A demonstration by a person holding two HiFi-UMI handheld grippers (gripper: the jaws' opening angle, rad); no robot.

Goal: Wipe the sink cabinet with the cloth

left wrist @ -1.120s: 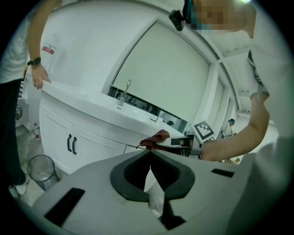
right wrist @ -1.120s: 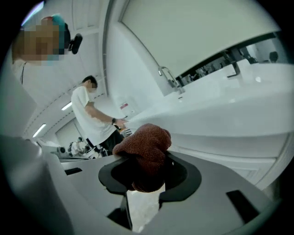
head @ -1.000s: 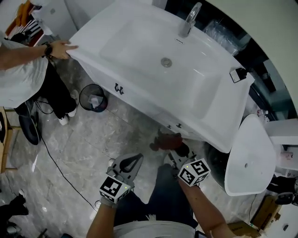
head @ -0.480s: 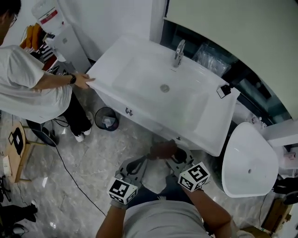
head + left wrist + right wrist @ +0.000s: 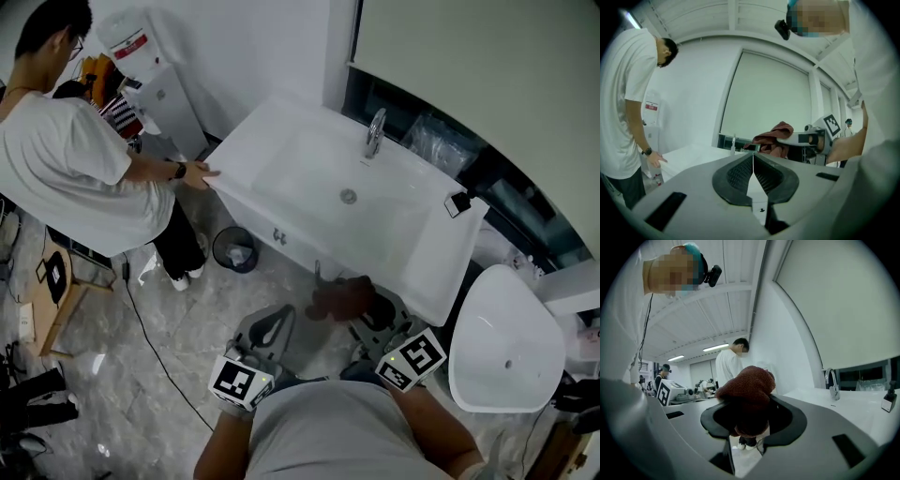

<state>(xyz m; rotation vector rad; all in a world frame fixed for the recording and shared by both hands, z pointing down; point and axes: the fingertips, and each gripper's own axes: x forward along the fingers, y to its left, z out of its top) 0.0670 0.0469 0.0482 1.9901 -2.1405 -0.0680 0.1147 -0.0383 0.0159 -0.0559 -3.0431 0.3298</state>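
Observation:
The white sink cabinet (image 5: 281, 239) stands ahead with its basin top (image 5: 309, 169) and chrome faucet (image 5: 375, 131). A dark red-brown cloth (image 5: 339, 298) hangs bunched just in front of the cabinet's front edge, and my right gripper (image 5: 370, 314) is shut on it. From the right gripper view the cloth (image 5: 746, 397) fills the jaws of the right gripper (image 5: 745, 425). My left gripper (image 5: 270, 323) sits to the left of the cloth, shut and holding nothing. The left gripper (image 5: 753, 157) shows its pads pressed together, with the cloth (image 5: 771, 139) beyond.
Another person (image 5: 75, 159) stands at the left with a hand (image 5: 199, 174) on the cabinet's corner. A black waste bin (image 5: 234, 250) sits on the floor below. A second white basin (image 5: 506, 342) stands at right. A small black-and-white object (image 5: 457, 203) rests on the counter's right end.
The head view has tilted up and pulled back, so the sink cabinet sits higher and farther. The right gripper with the cloth has stayed near the cabinet front. Both grippers hold their states.

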